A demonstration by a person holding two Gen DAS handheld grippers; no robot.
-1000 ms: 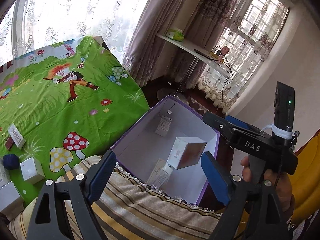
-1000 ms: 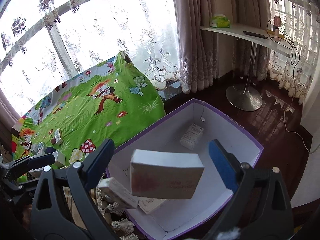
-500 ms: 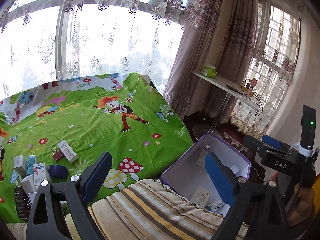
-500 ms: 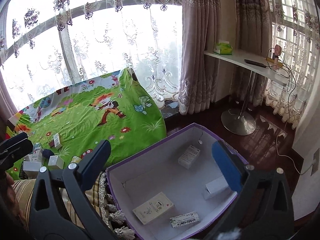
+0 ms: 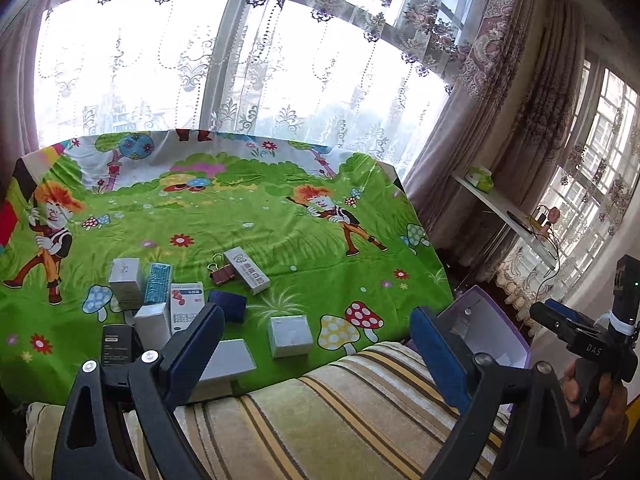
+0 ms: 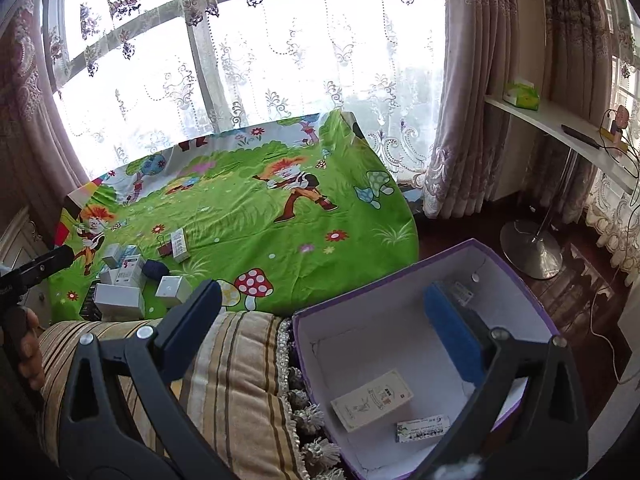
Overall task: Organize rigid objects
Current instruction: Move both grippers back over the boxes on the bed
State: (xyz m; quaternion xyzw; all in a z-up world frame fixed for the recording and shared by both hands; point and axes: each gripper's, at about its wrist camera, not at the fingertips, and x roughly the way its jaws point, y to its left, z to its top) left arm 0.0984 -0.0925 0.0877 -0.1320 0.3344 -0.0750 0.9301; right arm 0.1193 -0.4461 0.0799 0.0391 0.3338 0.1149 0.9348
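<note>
We hold the left tool (image 5: 316, 344) wide, with nothing between its blue pads; its jaws have just been opening. It hangs over the striped cushion (image 5: 320, 420), facing the green cartoon cloth (image 5: 256, 216) that covers the worktop.

On that cloth, beyond the cushion, lies a loose group of small boxes. A silver box (image 5: 290, 336) sits nearest the cushion, beside the red mushroom print. A long white box (image 5: 246, 270) lies farther from the cushion, touching a brown binder clip (image 5: 222, 273). A dark blue box (image 5: 228, 305) rests between the two. Left of it stand a red-and-white box (image 5: 186, 304), a teal box (image 5: 157, 283) and a grey box (image 5: 125, 280), close together.

Our right tool (image 6: 320, 320) is also spread wide and empty, its jaws likewise just opened. It hovers where the cushion meets the purple bin (image 6: 516, 280), which stands to the cushion's right. Inside the bin a cream flat box (image 6: 372, 400) and a small printed box (image 6: 422, 428) lie on the white floor.
</note>
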